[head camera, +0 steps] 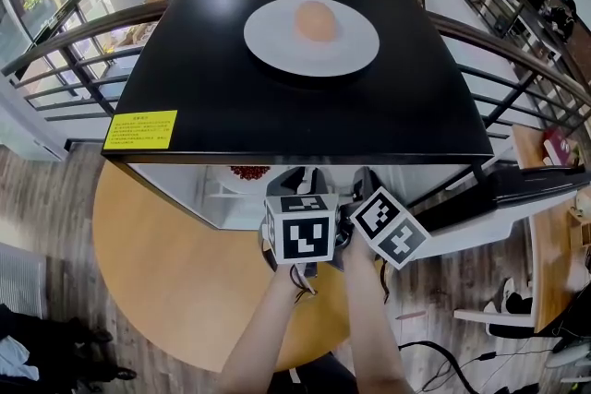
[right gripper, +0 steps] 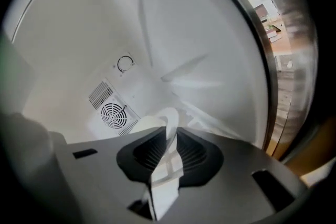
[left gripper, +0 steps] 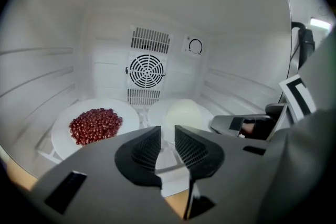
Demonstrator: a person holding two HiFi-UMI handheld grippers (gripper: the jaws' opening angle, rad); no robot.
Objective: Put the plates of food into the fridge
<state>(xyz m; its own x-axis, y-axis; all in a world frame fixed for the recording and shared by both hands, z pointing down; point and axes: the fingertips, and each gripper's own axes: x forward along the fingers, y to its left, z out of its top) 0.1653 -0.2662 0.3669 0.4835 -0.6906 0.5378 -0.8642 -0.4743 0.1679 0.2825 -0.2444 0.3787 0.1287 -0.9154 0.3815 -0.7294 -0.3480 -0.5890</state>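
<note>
Nearest, left tongs [left gripper: 167, 137] parted by a narrow gap, gripping nothing, only white shelf [left gripper: 167, 164] between. Just beside, right tongs [right gripper: 170, 140] clamped on the white rim of the plate [left gripper: 155, 113] with a pale domed food [left gripper: 186, 114], inside the fridge [head camera: 305, 101]. To its left on the same shelf, close alongside, a second plate [left gripper: 127, 111] heaped with red beans [left gripper: 94, 125]. Behind both, a round fan grille [left gripper: 147, 72] and a dial [left gripper: 195, 46] on the back wall. On the fridge's black top, a third plate [head camera: 277, 46] with an orange bun [head camera: 316, 19]; a yellow label [head camera: 139, 129] at the front left corner. Underneath, a round wooden table [head camera: 175, 272]; beyond, a railing [head camera: 74, 60] and plank floor [head camera: 42, 189].
</note>
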